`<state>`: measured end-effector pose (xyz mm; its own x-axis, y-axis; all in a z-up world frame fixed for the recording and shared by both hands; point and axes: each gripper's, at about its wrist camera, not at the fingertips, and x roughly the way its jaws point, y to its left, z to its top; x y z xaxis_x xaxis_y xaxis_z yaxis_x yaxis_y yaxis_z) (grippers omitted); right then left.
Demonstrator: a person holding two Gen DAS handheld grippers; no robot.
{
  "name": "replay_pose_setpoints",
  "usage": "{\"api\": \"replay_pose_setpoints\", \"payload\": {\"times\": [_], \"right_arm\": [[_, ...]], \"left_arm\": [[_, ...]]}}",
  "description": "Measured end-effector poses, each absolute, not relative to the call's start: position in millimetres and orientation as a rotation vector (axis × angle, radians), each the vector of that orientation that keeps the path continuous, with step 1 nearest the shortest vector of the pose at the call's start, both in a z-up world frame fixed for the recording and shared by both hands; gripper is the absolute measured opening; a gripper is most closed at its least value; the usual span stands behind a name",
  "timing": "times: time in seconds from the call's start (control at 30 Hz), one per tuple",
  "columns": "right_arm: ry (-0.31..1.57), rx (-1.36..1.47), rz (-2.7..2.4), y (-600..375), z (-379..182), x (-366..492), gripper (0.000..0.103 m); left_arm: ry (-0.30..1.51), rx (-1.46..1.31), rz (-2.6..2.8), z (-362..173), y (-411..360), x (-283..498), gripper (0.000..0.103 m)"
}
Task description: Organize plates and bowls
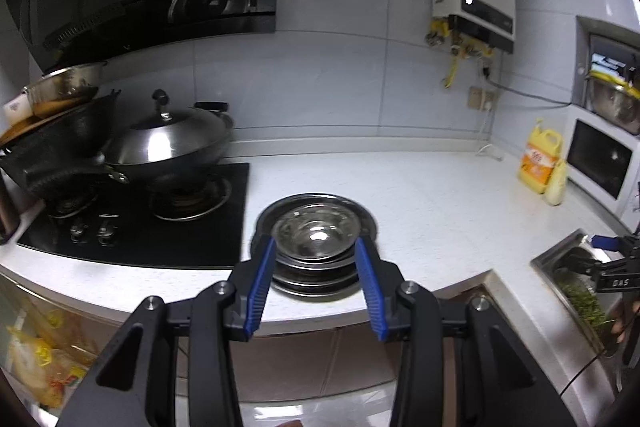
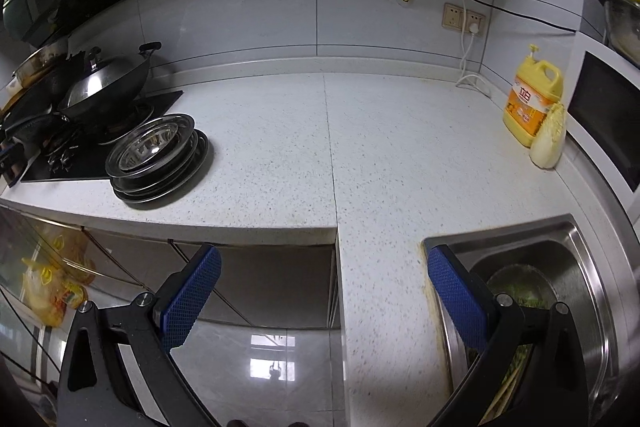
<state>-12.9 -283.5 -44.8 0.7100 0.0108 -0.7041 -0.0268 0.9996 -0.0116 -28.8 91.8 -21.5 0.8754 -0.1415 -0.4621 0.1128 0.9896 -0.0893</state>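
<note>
A grey-tiled kitchen with a speckled white countertop (image 2: 400,155), where a stack of steel plates topped by a bowl sits beside a black gas hob.

The stack of plates (image 1: 316,277) stands near the counter's front edge, with a shiny steel bowl (image 1: 316,233) nested on top; seen from the left wrist it lies just ahead of the left gripper (image 1: 316,247) and between its blue pads, which stand partly apart and do not appear to press on it. The right gripper (image 2: 324,263) hangs with its jaws wide and nothing between them, the stack well off to their left. Ahead and left of the left jaws, a lidded wok (image 1: 172,143) rests on the hob (image 1: 136,227). Beside the right jaws' right finger lies a steel sink (image 2: 580,267); far ahead on the right stands a yellow detergent jug (image 2: 532,103).
</note>
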Motion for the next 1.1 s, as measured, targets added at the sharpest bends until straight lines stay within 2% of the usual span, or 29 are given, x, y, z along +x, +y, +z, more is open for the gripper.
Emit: {"api": "replay_pose_setpoints", "payload": {"times": [0.4, 1.1], "right_arm": [[0.765, -0.018, 0.055, -283.8, -38.1, -14.9, 0.102], [0.746, -0.025, 0.106, -303.7, -29.3, -16.8, 0.102]], "left_arm": [[0.582, -0.027, -0.132, -28.5, 80.1, -42.4, 0.039], [0.584, -0.034, -0.099, -23.9, 59.2, -53.0, 0.039]]}}
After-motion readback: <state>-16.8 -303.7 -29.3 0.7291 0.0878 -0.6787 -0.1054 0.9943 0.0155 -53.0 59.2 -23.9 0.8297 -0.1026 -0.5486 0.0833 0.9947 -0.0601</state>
